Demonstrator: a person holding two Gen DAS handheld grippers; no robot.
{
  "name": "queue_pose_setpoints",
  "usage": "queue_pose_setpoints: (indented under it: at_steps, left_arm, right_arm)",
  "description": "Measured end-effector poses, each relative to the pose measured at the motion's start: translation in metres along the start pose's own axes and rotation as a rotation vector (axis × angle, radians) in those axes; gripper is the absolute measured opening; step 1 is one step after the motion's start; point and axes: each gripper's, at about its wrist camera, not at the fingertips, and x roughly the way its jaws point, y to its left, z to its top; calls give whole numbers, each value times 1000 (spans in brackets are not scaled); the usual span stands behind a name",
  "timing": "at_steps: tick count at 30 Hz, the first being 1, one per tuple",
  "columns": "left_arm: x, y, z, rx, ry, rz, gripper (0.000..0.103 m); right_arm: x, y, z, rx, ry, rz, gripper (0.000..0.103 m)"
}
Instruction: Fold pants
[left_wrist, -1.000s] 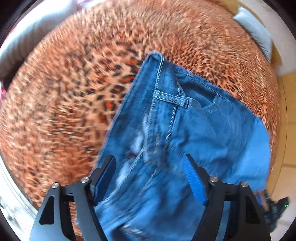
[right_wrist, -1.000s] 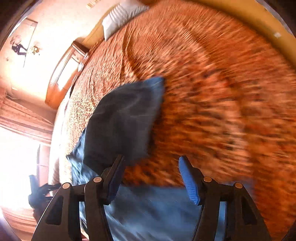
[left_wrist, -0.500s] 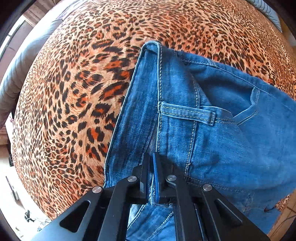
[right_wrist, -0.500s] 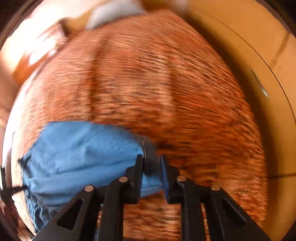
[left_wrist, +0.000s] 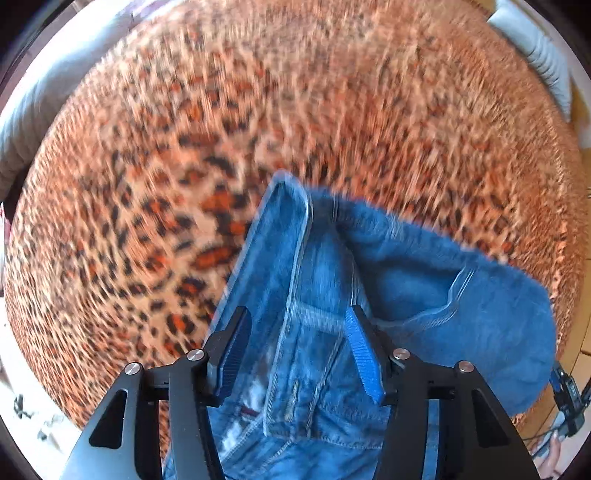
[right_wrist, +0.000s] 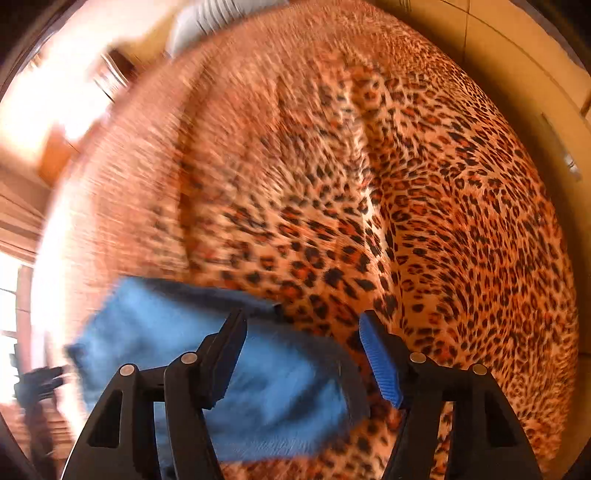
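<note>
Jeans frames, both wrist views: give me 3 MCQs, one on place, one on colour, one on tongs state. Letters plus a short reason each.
1. Where do the jeans lie?
A. On a leopard-print bedspread
B. On a wooden table
C. On a tiled floor

2. What colour are the pads of the tongs?
A. Red
B. Blue
C. White

3. How do the left tongs stand?
A. Clamped on the waistband
B. Apart, denim in the gap, pads not pressing it
C. Out of view

Key:
1 A, the leopard-print bedspread surrounds the denim in both views.
2 B, ribbed blue pads show on the left and right tongs.
3 B, the jaws are opening, with a clear gap over the denim.
</note>
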Motion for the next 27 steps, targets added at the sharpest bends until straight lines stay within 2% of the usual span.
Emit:
queue_pose_setpoints:
  at_steps: [1, 2, 4, 5, 6, 8, 10, 11, 13, 16, 18, 19, 21, 23, 24, 25, 26, 27]
  left_arm:
    - [8, -1, -3, 16, 16, -8, 49]
    - [12, -2, -5, 34, 17, -11, 49]
    - [11, -6, -17, 83, -6, 16, 49]
    - [14, -6, -22, 101, -15, 36, 49]
    - [20, -4, -24, 116, -15, 54, 49]
    - [30, -2, -27, 123, -10, 73, 49]
    - [45, -2, -21, 106, -3, 77, 49]
    - [50, -2, -12, 94, 2, 69, 49]
    - [61, -1, -1, 64, 12, 49, 49]
    - [60, -4, 2, 65, 24, 30, 49]
    - [49, -3, -3, 89, 17, 30, 51]
    - [46, -1, -5, 98, 8, 36, 51]
    - [42, 10, -7, 116, -14, 63, 50]
    - [40, 9, -1, 126, -50, 107, 46]
    - [29, 5, 0, 129, -79, 126, 39]
    - [17, 3, -3, 130, -98, 131, 38]
    - [11, 1, 0, 124, -117, 134, 38]
    - [8, 2, 6, 106, -133, 134, 38]
  right_arm:
    - [7, 10, -3, -9, 34, 55, 61]
    - [9, 24, -9, -47, 83, 181, 59]
    - [-4, 68, -39, -288, 182, 376, 58]
    - [-14, 83, -56, -406, 220, 431, 55]
    - [-18, 88, -66, -453, 254, 433, 58]
    - [-21, 82, -69, -447, 280, 368, 58]
    - [-31, 59, -45, -329, 186, 355, 58]
    - [-32, 44, -28, -239, 117, 333, 63]
    - [-22, 26, -1, -124, 35, 234, 66]
    - [11, 23, 17, -45, 33, 118, 64]
    - [32, 37, 15, -60, 84, 111, 52]
    - [39, 50, 12, -108, 102, 101, 47]
    - [46, 86, -3, -290, 97, -11, 25]
    - [45, 101, 0, -424, 56, -112, 12]
    - [39, 97, 13, -422, 13, -164, 11]
    - [30, 87, 29, -378, -42, -218, 8]
    - [18, 71, 48, -289, -91, -234, 6]
    - [3, 46, 69, -140, -134, -184, 5]
